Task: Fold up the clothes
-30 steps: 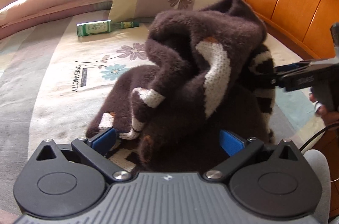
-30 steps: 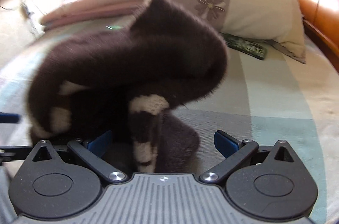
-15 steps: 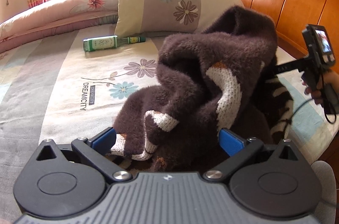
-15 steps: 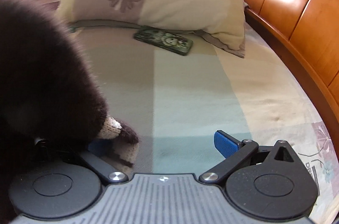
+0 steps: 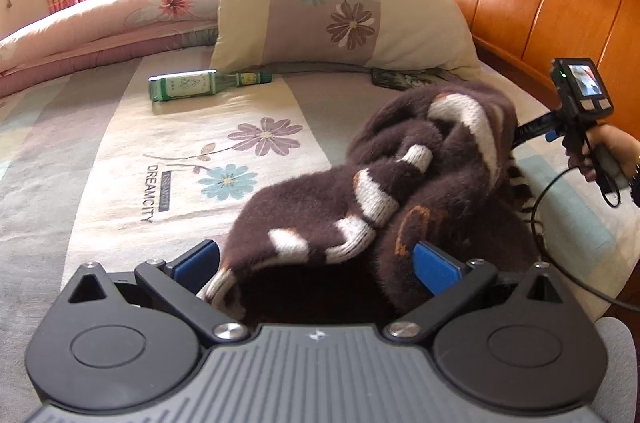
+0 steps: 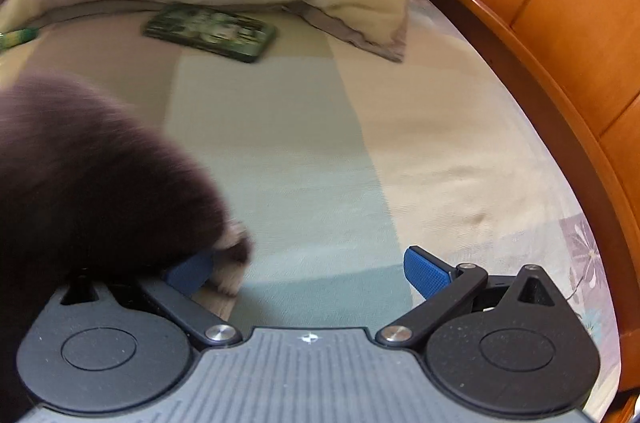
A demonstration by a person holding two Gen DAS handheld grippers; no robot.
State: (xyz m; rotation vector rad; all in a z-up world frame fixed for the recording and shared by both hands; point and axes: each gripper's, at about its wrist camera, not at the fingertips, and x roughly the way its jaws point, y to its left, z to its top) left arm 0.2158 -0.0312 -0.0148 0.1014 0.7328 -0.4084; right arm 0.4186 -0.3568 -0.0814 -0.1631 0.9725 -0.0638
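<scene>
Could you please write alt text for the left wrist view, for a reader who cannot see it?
A fuzzy dark brown sweater with white stripes lies bunched on a floral bedsheet, filling the space between the open blue pads of the left gripper. Behind it lie a green glass bottle and a flowered pillow; at right, a hand holds the right gripper.

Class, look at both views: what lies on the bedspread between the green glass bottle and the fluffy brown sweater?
Nothing: in the left wrist view, only bare flowered bedspread separates the green glass bottle from the fluffy brown sweater.
</scene>
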